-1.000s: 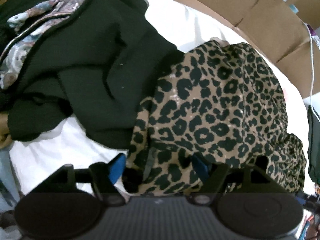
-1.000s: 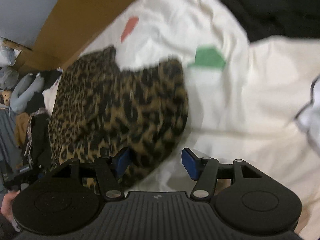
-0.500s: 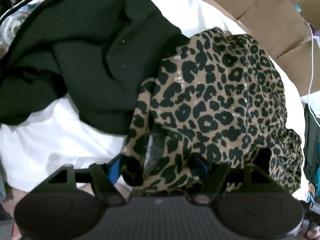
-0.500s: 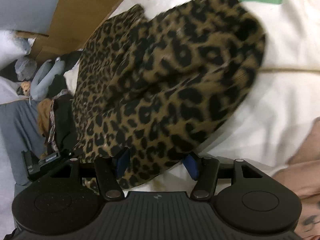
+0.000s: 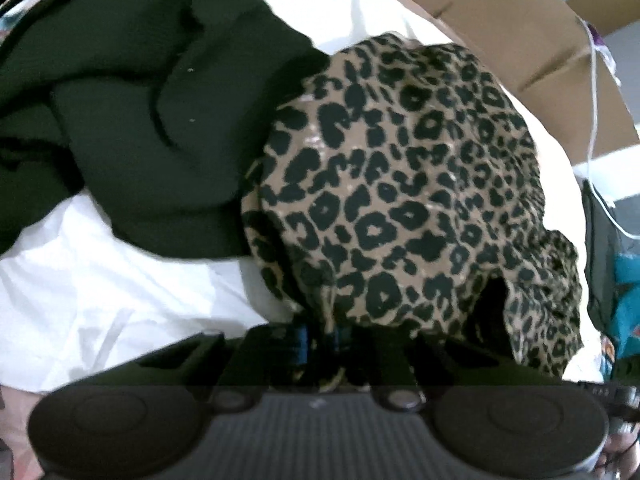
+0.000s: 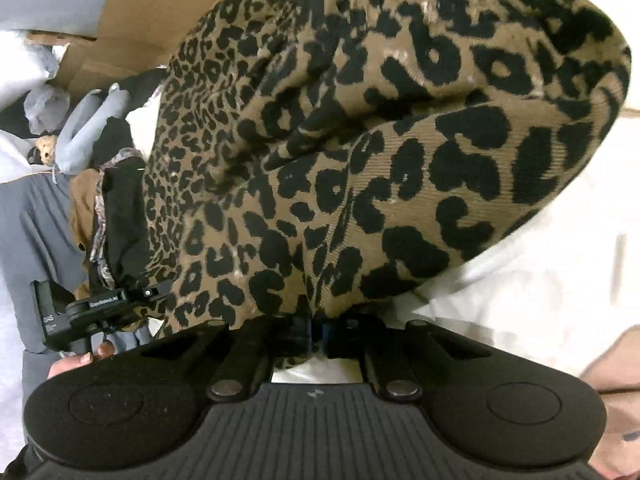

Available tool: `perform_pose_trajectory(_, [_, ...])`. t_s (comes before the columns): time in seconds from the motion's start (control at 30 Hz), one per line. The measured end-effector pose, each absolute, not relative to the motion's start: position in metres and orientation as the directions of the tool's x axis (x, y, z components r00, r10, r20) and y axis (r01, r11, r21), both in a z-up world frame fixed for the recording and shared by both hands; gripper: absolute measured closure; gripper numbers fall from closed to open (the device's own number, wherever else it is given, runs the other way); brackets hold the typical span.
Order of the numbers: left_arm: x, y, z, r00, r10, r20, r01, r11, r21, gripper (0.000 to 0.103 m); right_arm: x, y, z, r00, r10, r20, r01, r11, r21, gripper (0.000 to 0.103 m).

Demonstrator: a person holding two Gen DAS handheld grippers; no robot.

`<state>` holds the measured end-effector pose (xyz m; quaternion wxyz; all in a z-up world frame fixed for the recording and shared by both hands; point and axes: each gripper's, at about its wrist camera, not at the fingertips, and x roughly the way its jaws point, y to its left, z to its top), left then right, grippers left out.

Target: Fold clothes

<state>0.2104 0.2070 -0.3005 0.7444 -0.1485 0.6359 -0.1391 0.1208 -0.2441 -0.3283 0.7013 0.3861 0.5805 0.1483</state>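
Note:
A leopard-print garment (image 5: 400, 200) lies bunched on the white sheet (image 5: 100, 280), its left edge against a black garment (image 5: 140, 120). My left gripper (image 5: 320, 340) is closing its jaws on the garment's near edge, and its blue pads pinch a fold of the cloth. In the right wrist view the same leopard-print garment (image 6: 360, 160) fills most of the frame. My right gripper (image 6: 316, 332) is shut on its near hem. The left gripper (image 6: 92, 308) shows at the garment's far left edge, held by a hand (image 6: 76, 362).
Cardboard boxes (image 5: 500, 12) stand behind the bed, with a white cable (image 5: 592, 80) hanging over them. A patterned cloth (image 5: 24, 4) lies at the far left. Grey and brown clothes (image 6: 60, 140) are piled left of the garment. White sheet (image 6: 540, 280) lies to the right.
Both grippers have gone from open to shut on the leopard-print garment's near edge. The right gripper has moved in closer, so the garment now fills its view.

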Motion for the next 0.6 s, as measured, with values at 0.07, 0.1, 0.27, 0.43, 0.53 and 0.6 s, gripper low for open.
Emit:
perform_pose_trajectory(0.07, [0.205,0.202,-0.296,0.131,-0.415,-0.901,0.041,0.910,-0.413,0.093,0.117,-0.250,-0.318,0.286,0.644,-0.710,0.217,0.678,0.703,0.102])
perform_pose_trajectory(0.1, [0.203,0.199,-0.293,0.121,-0.424,-0.898,0.053,0.906,-0.420,0.094,0.115,-0.253,-0.313,0.288,0.637,-0.715,0.211,0.686,0.697,0.102])
perform_pose_trajectory(0.27, [0.196,0.165,-0.286,0.052,-0.469,-0.882,0.148,0.877,-0.458,0.094,0.111,-0.280,-0.294,0.312,0.583,-0.750,0.232,0.719,0.655,0.102])
perform_pose_trajectory(0.43, [0.199,0.125,-0.290,-0.014,-0.488,-0.873,0.228,0.848,-0.478,0.094,0.103,-0.311,-0.285,0.335,0.524,-0.783,0.273,0.741,0.613,0.103])
perform_pose_trajectory(0.53, [0.190,0.108,-0.291,-0.050,-0.497,-0.866,0.258,0.831,-0.492,0.094,0.098,-0.328,-0.284,0.350,0.494,-0.796,0.307,0.742,0.595,0.103])
perform_pose_trajectory(0.6, [0.190,0.092,-0.300,-0.080,-0.502,-0.861,0.278,0.819,-0.503,0.094,0.098,-0.338,-0.282,0.357,0.469,-0.808,0.324,0.749,0.578,0.103])
